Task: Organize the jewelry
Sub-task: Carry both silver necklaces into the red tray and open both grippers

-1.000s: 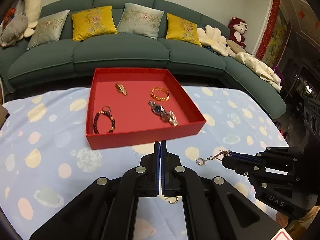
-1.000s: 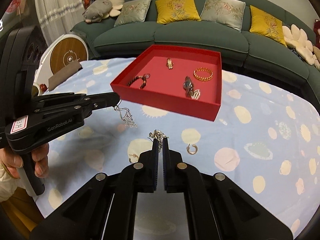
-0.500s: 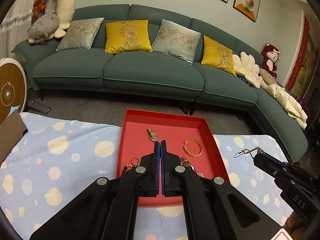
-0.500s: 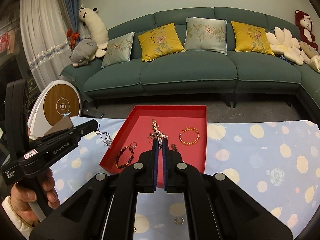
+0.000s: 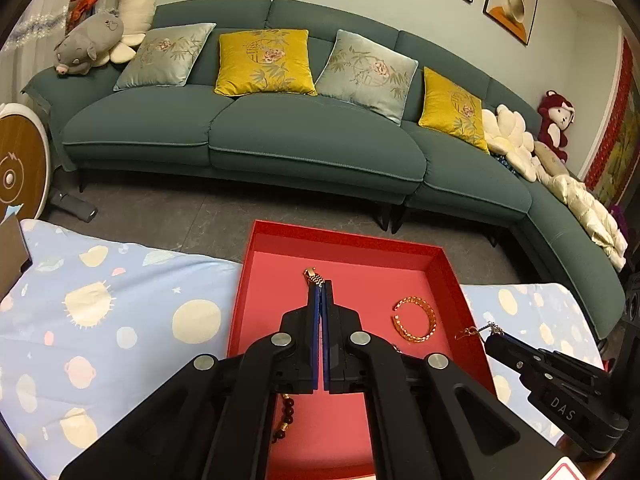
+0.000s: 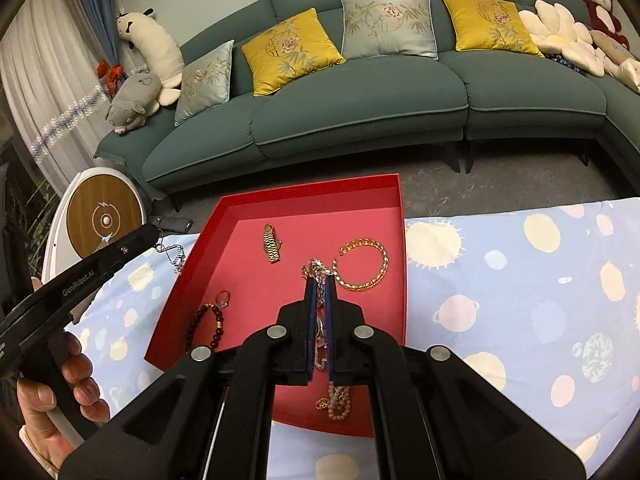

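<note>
A red tray sits on the dotted blue cloth. It holds a gold chain bracelet, a gold watch strap and a dark bead bracelet. My left gripper is shut on a thin silver chain, which dangles over the tray's left edge. My right gripper is shut on a silver chain and hovers above the tray's middle.
A pink bead piece with a gold charm lies at the tray's near edge. A green sofa with cushions stands behind the table. A round wooden-faced device stands at the far left.
Both grippers have risen from the cloth and moved forward over the red tray, each carrying its chain. The tray now lies directly beneath them.
</note>
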Tool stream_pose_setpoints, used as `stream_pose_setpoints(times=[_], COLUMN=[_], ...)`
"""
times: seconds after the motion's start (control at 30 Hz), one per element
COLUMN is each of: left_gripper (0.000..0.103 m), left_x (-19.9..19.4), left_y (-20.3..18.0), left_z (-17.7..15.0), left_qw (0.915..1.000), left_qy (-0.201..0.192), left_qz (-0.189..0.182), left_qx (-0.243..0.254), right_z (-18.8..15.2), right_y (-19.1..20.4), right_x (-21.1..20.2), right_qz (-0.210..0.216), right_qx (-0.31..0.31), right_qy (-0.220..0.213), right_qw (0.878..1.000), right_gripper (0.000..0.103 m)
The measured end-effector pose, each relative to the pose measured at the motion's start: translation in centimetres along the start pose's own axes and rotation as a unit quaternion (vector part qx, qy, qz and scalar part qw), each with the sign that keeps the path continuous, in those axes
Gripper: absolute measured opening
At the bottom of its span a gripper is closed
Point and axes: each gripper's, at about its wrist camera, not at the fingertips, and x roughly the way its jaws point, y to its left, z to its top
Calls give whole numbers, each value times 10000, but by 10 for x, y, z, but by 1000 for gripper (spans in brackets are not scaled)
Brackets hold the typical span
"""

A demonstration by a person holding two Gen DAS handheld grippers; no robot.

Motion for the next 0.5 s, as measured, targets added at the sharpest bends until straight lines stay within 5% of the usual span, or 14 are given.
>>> stream_pose_setpoints(times=[0.5], left_gripper=[0], left_x=[34], left_y=[10], left_z=[-10], left_qw=[9994], left_qy=[314], left_qz=[58], left_qx=[-120], right_z=[-17], right_y=[-9], right_x=[45], right_qz=[-68], right_qx=[17], right_qy=[328], right_qw=[9994], right_gripper=[3])
